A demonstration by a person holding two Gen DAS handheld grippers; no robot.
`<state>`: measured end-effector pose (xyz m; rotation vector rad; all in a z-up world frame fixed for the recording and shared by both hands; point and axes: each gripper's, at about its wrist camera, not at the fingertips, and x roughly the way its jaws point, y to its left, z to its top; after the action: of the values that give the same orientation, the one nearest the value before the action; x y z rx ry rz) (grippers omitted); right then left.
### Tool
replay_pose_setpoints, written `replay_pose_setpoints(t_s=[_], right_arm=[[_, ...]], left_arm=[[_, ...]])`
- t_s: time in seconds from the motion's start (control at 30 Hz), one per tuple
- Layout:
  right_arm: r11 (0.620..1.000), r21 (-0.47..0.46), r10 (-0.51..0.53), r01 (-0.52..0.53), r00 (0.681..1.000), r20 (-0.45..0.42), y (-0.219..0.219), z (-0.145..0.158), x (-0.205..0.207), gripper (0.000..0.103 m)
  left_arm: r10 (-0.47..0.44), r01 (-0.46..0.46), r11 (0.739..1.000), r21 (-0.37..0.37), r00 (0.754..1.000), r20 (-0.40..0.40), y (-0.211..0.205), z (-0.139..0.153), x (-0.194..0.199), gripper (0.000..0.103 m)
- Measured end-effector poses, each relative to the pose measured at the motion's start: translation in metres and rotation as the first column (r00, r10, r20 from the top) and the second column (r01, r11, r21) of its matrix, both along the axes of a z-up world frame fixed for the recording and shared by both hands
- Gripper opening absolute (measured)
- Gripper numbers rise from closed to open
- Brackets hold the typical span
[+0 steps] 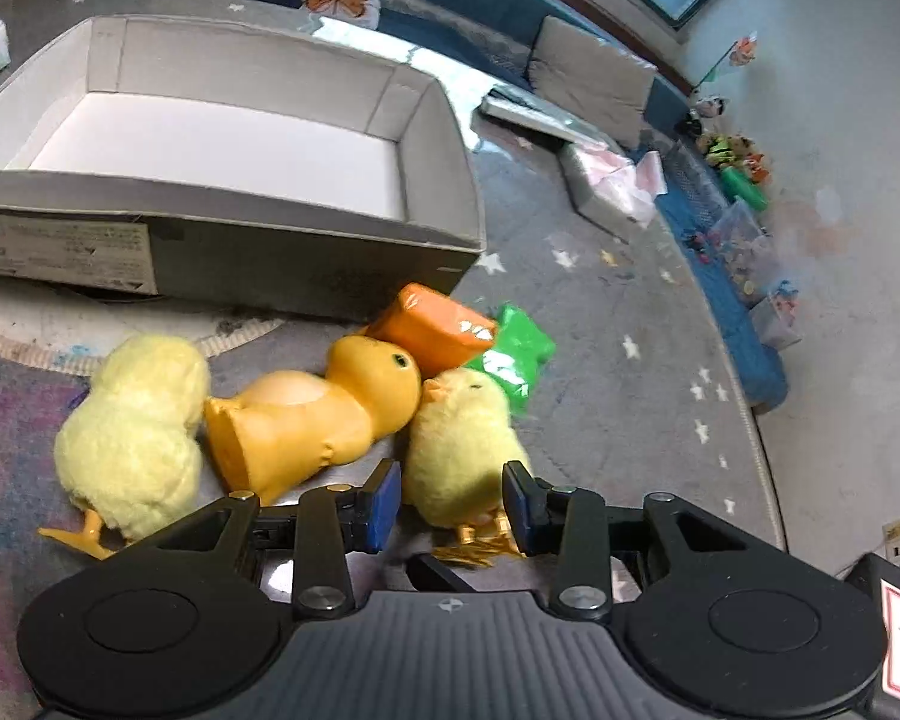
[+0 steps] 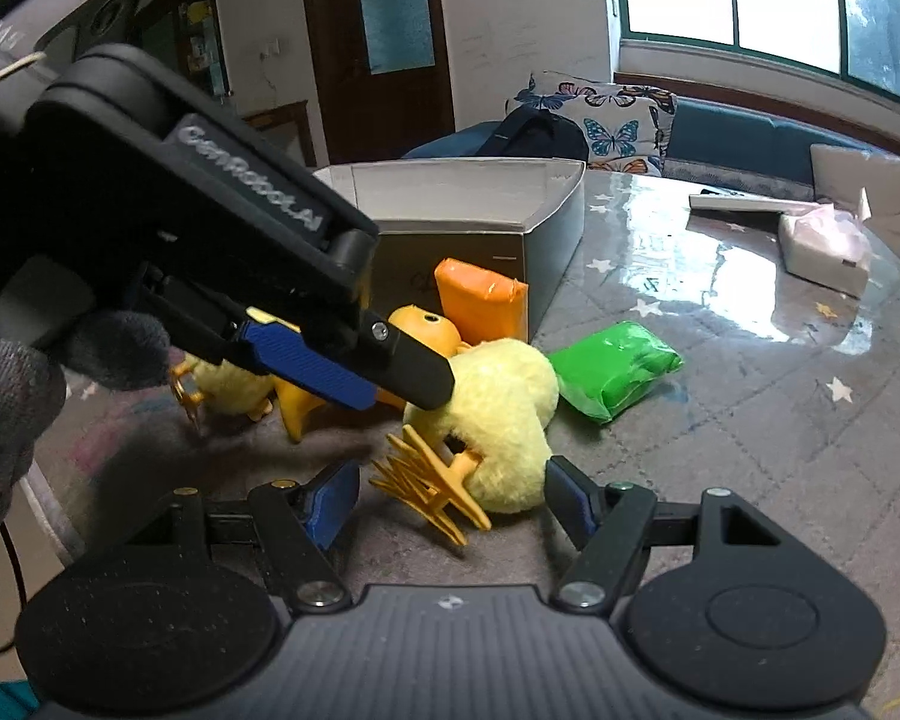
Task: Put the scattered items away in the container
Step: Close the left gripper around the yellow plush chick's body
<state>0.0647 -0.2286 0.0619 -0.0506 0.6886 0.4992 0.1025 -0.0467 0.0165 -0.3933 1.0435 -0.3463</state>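
The fluffy chick (image 1: 459,444) lies on the bench near the box (image 1: 342,228), feet toward the left gripper (image 1: 453,501), whose half-open jaws straddle without clamping it, while the right gripper (image 2: 450,501) waits open, empty.

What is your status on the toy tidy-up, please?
Left gripper straddling fluffy chick, grip unclear. Right gripper open at its feet. Box empty. Rubber duck crowding alongside.

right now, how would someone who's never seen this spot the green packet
Find the grey box on the table. At its near corner lies a pile of yellow toys; the green packet sits at the pile's far edge, beside the orange packet. It is the only green, glossy, flat thing among them.
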Motion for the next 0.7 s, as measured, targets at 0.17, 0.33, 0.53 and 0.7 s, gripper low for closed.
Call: replay_pose_setpoints(t_s=[0.17, 0.33, 0.53, 0.7], right_arm=[[1.0, 0.01, -0.022, 0.021, 1.0, 0.007, -0.001, 0.001, 0.008, 0.07], [1.0, -0.003, -0.015, 0.015, 1.0, 0.001, 0.005, -0.001, 0.014, 0.071], [0.999, -0.007, -0.045, 0.045, 0.999, 0.0, 0.006, -0.001, 0.017, 0.07], [0.998, -0.007, -0.064, 0.064, 0.998, -0.01, 0.006, -0.002, 0.019, 0.069]], left_arm=[[-0.002, 0.002, 1.0, 0.009, 1.0, -0.013, -0.004, -0.004, 0.006, 0.04], [-0.007, 0.006, 1.0, -0.014, 1.0, -0.021, -0.005, -0.007, 0.009, 0.041], [-0.019, 0.017, 0.999, -0.05, 0.999, -0.034, -0.007, -0.012, 0.015, 0.045], [-0.026, 0.023, 0.997, -0.073, 0.999, -0.037, -0.008, -0.014, 0.019, 0.047]])
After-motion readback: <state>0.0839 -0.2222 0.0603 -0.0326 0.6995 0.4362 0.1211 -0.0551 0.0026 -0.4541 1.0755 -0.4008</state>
